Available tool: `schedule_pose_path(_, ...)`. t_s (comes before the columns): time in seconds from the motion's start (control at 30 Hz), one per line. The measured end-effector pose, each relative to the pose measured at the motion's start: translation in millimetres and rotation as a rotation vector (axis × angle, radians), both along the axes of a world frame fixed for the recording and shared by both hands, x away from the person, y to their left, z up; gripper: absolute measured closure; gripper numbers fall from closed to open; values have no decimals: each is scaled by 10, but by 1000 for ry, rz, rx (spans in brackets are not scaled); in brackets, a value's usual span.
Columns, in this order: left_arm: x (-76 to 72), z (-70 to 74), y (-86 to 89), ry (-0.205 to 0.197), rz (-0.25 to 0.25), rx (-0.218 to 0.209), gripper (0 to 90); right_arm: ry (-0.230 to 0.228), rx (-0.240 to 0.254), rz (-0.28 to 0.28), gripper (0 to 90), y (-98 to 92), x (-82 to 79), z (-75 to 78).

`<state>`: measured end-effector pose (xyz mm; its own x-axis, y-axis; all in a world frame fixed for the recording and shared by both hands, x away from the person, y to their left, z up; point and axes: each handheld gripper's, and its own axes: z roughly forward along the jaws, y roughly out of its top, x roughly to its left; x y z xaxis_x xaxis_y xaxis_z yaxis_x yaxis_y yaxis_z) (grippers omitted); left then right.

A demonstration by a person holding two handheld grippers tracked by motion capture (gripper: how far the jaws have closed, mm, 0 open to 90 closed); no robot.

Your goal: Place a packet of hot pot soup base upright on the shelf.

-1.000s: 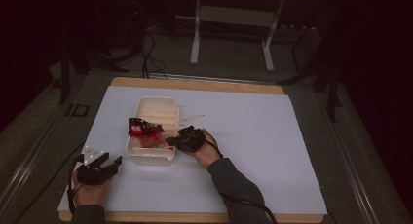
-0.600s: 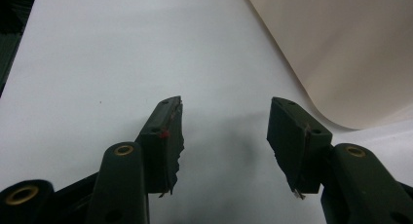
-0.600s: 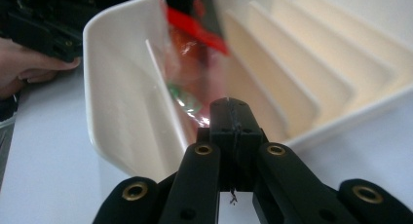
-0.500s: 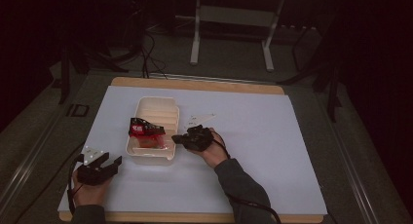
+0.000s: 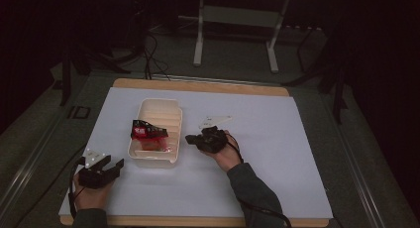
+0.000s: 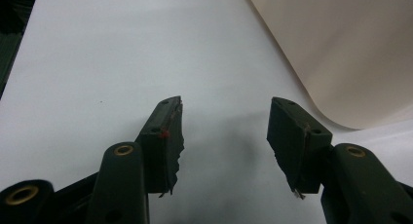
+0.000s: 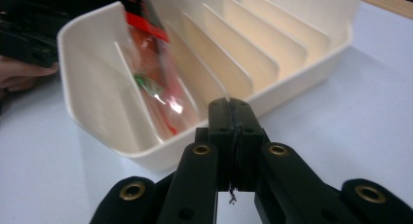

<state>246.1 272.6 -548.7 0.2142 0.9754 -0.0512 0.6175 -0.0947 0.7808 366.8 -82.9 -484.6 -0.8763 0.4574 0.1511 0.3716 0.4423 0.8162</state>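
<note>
High view sets out the scene from the biggest thing down: a table (image 5: 277,188) covered in white, a cream slotted tray (image 5: 171,120) standing left of its centre, and a clear packet with a red and black header (image 5: 147,134) lodged in one of the tray's near compartments, leaning on a divider with its top poking above the rim. A flat white piece (image 5: 214,121) lies on the table just beyond the right hand; I cannot tell what it is.

The main risk, as I judge it, is the packet itself: it is propped at a tilt rather than seated, so a knock on the tray wall from either tool could tip it over the rim or slide it flat across the dividers. The right gripper (image 5: 194,139) sits just beside the tray's right wall, so a careless swing there would nudge the light tray across the smooth cover.

That right gripper points left towards the tray, the forearm coming in diagonally from the bottom; in the right gripper view its jaws are pressed together with nothing between them. The left gripper (image 5: 111,166) rests low near the table's front left corner, aimed up and right at the tray's near corner, its jaws spread apart and empty, close over the surface.
</note>
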Motion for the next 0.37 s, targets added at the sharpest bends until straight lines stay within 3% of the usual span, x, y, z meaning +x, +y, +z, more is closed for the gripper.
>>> schedule_pose_path(0.37, 7, -3, 2, 7, 8, 1, 457, 6, -25, -97, 867, -331, -3, 70)
